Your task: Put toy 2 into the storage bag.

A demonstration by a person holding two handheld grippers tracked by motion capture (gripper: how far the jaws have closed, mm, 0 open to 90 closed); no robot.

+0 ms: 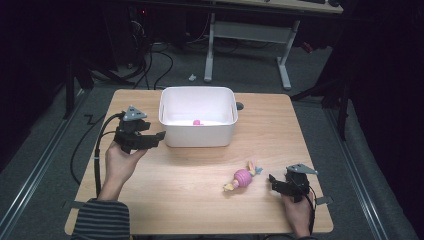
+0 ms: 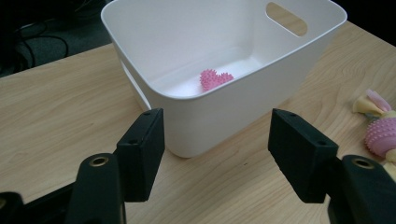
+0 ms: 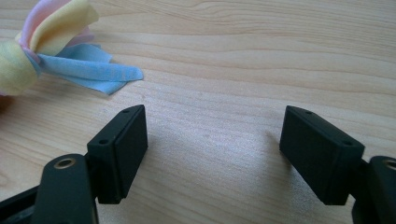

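- L gripper [image 1: 159,135] fingers [image 2: 142,156]: spread, nothing between them; held above the bench, just left of the white rectangular plastic tub [image 1: 198,132], aimed at its near corner.
- R gripper [image 1: 272,181] fingers [image 3: 122,149]: spread, nothing between them; low over bare wood at the front right.
- Pink spiky rubber ball toy with pastel fabric tails [image 1: 243,177]: lies on the bench, near the R gripper, to its left, apart from it.
- Small pink spiky heart [image 2: 214,78]: lies on the tub floor.
- Light wooden bench [image 1: 200,210]: tub stands at rear centre.
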